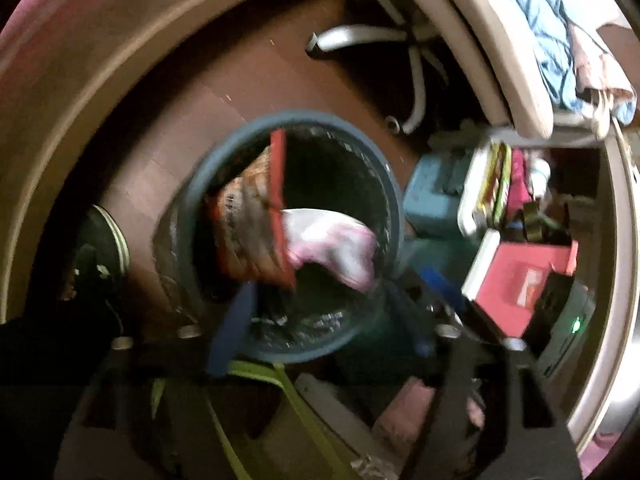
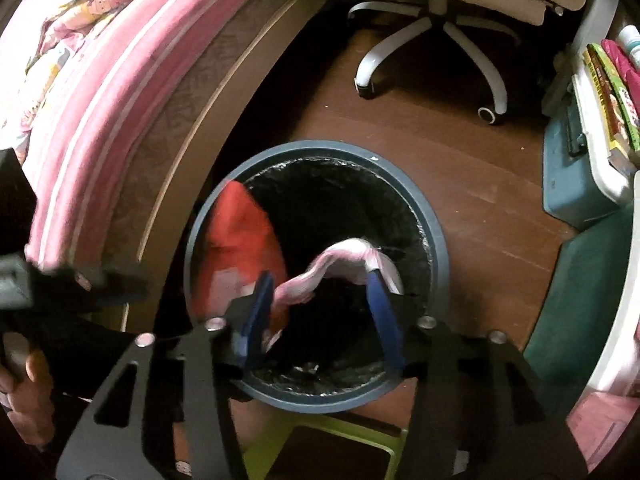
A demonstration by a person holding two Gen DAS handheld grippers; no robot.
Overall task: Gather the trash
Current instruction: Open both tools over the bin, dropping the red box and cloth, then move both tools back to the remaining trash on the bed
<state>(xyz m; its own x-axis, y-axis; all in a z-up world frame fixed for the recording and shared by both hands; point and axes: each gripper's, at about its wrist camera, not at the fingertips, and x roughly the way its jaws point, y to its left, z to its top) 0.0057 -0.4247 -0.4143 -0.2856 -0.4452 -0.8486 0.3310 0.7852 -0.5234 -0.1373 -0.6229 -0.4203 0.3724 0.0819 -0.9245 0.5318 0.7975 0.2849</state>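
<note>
Round grey trash bin [image 2: 434, 236] on the brown wooden floor [image 2: 460, 152], lined with a black bag [image 2: 340, 200]. Red snack wrapper [image 2: 240, 232] at the left side of the bin mouth, leaning on the rim. Same red snack wrapper [image 1: 256, 216] blurry in the left wrist view, above the trash bin [image 1: 394, 184]. Pink and white wrapper [image 2: 340, 256] over the middle of the bin mouth, draped across the tip of one blue finger [image 2: 380, 296]. Right hand-held gripper [image 2: 320, 312] spread wide above the bin, other blue finger [image 2: 256, 312] near the red wrapper. Left hand-held gripper [image 1: 320, 308] blurred; only one blue finger [image 1: 232, 328] clear, so cannot tell if wide or narrow. Pink and white wrapper [image 1: 332, 244] just right of the red one there.

White office chair [image 2: 436, 20] far behind the bin. Pink bed [image 2: 92, 92] along the left. Blue box [image 2: 576, 176] and books [image 2: 608, 100] at the right. Green stool [image 2: 320, 440] near, under the grippers. Dark shoe [image 1: 100, 248] on the floor at the left.
</note>
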